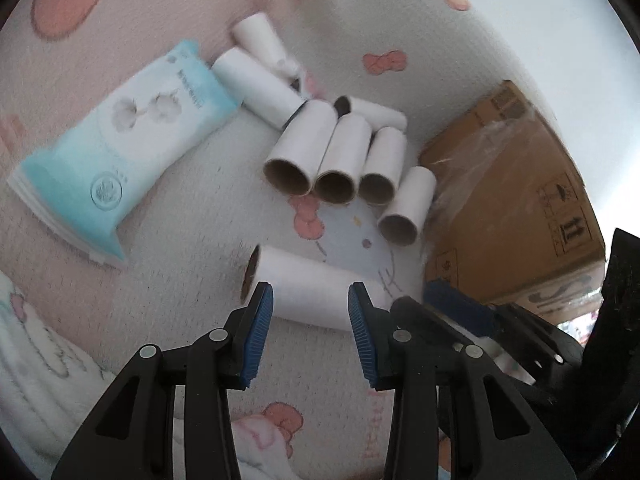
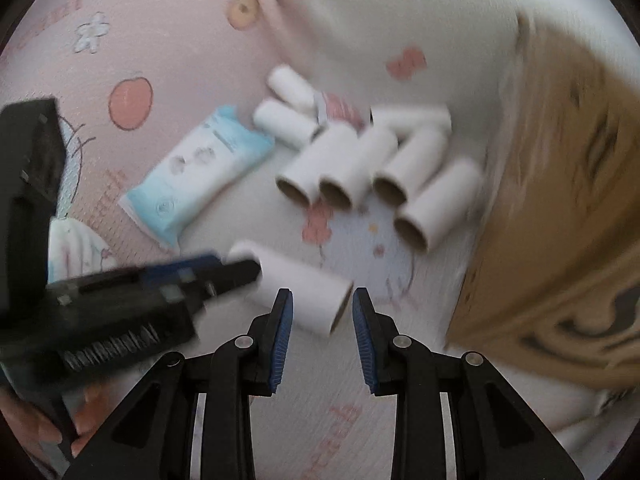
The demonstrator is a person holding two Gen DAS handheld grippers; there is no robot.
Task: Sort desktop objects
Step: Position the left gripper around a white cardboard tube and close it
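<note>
White roll (image 1: 320, 284) lying on blanket (image 1: 192, 280) | left gripper (image 1: 310, 292) open above

Both wrist cameras look steeply down from close above the cartoon-print blanket (image 1: 192, 240), left camera from the left; both views share the lone paper roll (image 1: 316, 292) and cardboard box (image 2: 560, 200).

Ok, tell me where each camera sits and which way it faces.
Left wrist: on the left tool, angled down at the nearest white roll on the blanket; the right tool shows at right.
Right wrist: on the right tool, angled down; the left tool and fingers show at left.
Shared: that roll, the blue pack, the cardboard box.
</note>
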